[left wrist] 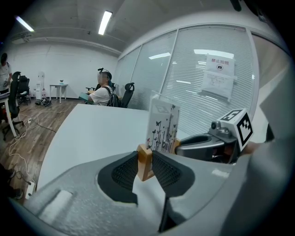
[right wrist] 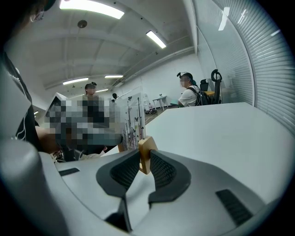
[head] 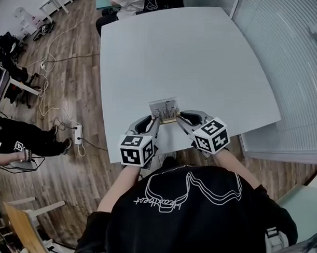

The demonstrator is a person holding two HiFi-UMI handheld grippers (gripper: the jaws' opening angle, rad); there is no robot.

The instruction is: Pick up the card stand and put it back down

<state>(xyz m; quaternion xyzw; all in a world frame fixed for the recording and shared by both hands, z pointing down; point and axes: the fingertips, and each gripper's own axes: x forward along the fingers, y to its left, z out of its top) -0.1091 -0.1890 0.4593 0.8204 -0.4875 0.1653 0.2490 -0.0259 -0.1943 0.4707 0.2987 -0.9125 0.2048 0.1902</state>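
The card stand (head: 164, 109) is a pale printed card upright in a small wooden base, near the front edge of the white table (head: 177, 60). My left gripper (head: 156, 120) is shut on the base's left end and my right gripper (head: 179, 119) on its right end. In the left gripper view the wooden block (left wrist: 144, 162) is pinched between the dark pads, with the card (left wrist: 162, 125) rising behind it and the right gripper (left wrist: 207, 145) beyond. In the right gripper view the other wooden end (right wrist: 145, 153) sits between the pads. I cannot tell whether the base touches the table.
A person (head: 125, 2) sits at the table's far end. A glass wall with blinds (head: 285, 51) runs along the right. Wooden floor with cables and a power strip (head: 77, 132) lies to the left.
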